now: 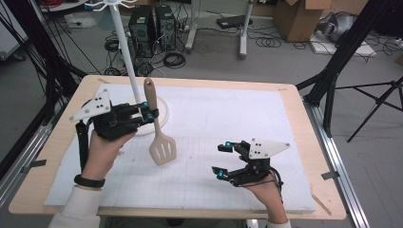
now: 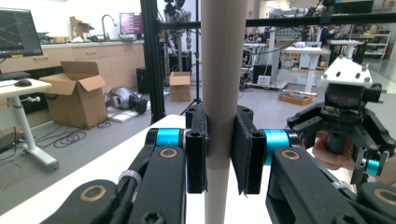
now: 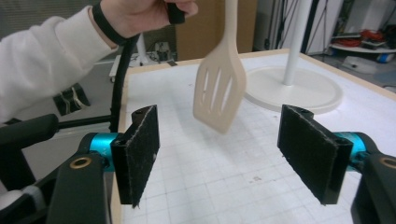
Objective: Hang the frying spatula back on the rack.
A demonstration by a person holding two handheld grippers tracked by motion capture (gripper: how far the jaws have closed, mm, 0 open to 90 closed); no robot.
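Beige spatula point(image 1: 157, 124): held off the mat by its handle, blade down, beside the stand point(image 1: 127, 52) | left gripper point(image 1: 146, 113): clamped on handle | right gripper point(image 1: 222, 161): jaws wide, empty | handling: likely light, stiff, smooth plastic; grip mid-handle, not slotted blade.

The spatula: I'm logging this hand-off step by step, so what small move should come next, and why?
Probably raise the spatula toward the hooks at the top of the white stand. The left gripper is shut on its handle, blade hanging clear of the table, beside the stand's pole. The right gripper stands open and apart, holding nothing.
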